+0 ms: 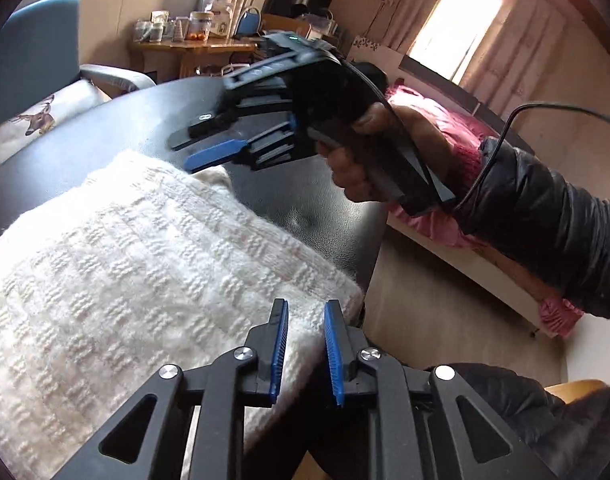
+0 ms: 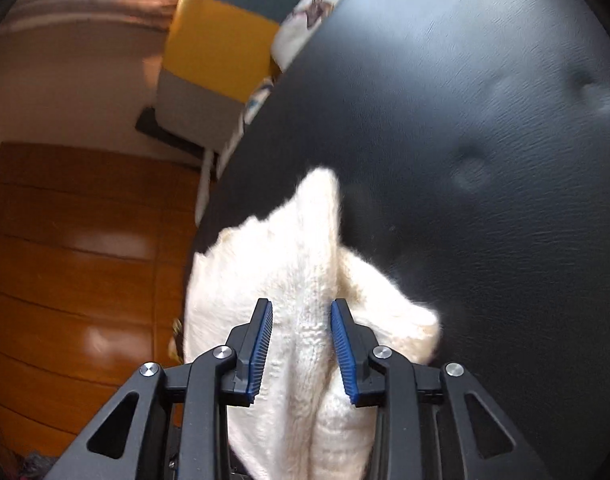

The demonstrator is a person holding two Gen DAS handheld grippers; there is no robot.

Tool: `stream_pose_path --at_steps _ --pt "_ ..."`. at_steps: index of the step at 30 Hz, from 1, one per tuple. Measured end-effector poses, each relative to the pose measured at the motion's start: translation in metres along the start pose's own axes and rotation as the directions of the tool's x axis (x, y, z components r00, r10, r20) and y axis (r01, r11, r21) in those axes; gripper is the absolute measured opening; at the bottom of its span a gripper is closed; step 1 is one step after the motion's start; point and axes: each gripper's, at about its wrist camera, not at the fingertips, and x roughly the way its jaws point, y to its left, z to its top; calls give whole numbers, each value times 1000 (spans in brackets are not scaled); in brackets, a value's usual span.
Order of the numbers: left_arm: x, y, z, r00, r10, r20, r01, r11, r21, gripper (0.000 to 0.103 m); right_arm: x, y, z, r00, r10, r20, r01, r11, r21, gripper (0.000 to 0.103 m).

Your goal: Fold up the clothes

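A lived-in room with curtained windows, a wooden side table [image 1: 193, 50] crowded with jars at 11 o'clock and a bed with a pink cover [image 1: 437, 128] at 3 o'clock surrounds a round black padded tabletop [image 1: 317, 204]. A cream knitted sweater [image 1: 137, 256] lies on that top, spreading from the centre toward 8 o'clock in the left wrist view, its near corner at the table's edge. The left gripper [image 1: 305, 320] hangs over that corner with its blue-padded jaws a narrow gap apart; knit shows between and beneath them, but the pads do not press on it, so it is released. The right gripper [image 2: 301, 316] is likewise slightly parted, a bunched fold of the sweater [image 2: 305, 280] standing up between the jaws with small gaps on either side, not clenched. From the left wrist view, the right gripper [image 1: 193, 152] sits at 12 o'clock, held by a hand [image 1: 357, 168] in a dark puffy sleeve [image 1: 545, 224], just above the sweater's far edge.
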Motion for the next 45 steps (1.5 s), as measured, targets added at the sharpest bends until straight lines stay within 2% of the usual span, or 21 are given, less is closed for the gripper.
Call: stream_pose_path --at_steps 1,4,6,7,9,11,12,16,18,21,22,25,26,29,31,33,36,39,41,42,45 --pt "5 -3 2 1000 4 -10 -4 1000 10 29 4 8 0 999 -45 -3 45 998 -40 17" --pt "25 -15 3 997 57 -53 -54 997 61 31 8 46 -5 991 -131 7 130 975 -181 10" --pt "36 -20 4 994 79 -70 -73 994 87 11 -1 75 -15 991 -130 43 137 953 -270 10" --pt "34 -25 4 995 76 -56 -70 992 109 5 -8 87 -21 990 -124 63 137 943 -304 10" --pt "21 -38 4 998 69 -8 -67 984 162 5 -15 85 -29 985 -151 82 169 938 -303 10" --pt "7 -50 3 998 61 27 -65 976 210 4 -11 63 -34 966 -246 75 257 934 -250 10" --pt "7 -52 2 998 53 16 -55 976 213 4 -8 47 -36 958 -279 63 286 935 -209 10" --pt "35 -40 -7 996 22 -83 -8 987 160 5 -11 15 -44 965 -248 88 256 960 -108 7" --pt "41 -33 -7 995 -13 -99 23 994 105 5 -13 12 -44 966 -236 106 245 966 -85 8" --pt "37 -19 0 991 -91 -97 90 996 -13 15 -16 16 -44 963 -228 141 237 970 -54 17" --pt "32 -14 3 991 -103 -83 99 994 -47 19 -18 22 -44 952 -253 170 266 962 -59 24" --pt "-9 17 -9 992 -128 -8 126 982 -140 27 -28 59 -50 884 -363 295 410 905 -115 29" --pt "-23 27 -10 994 -106 25 109 979 -173 32 -26 74 -54 883 -354 310 412 900 -146 29" --pt "-62 66 -20 993 11 118 23 959 -282 36 -4 118 -69 906 -304 295 381 889 -255 29" --pt "-86 90 -35 985 98 142 -43 936 -350 38 24 142 -83 916 -312 253 386 859 -336 29" --pt "-110 113 -54 971 183 152 -106 904 -413 40 56 162 -99 915 -340 218 401 820 -408 29" --pt "-135 140 -83 943 297 154 -184 846 -501 40 92 171 -121 894 -405 190 445 763 -470 29" --pt "-115 154 -114 934 335 127 -216 809 -547 40 120 169 -134 851 -492 186 514 700 -496 29" --pt "-88 154 -122 937 334 100 -223 794 -566 40 127 167 -130 834 -513 203 539 680 -498 28" --pt "-87 148 -131 937 336 92 -228 792 -566 40 129 166 -127 826 -522 213 551 669 -498 28" --pt "-85 135 -142 924 366 108 -249 794 -555 40 128 166 -122 814 -533 231 569 651 -503 28"
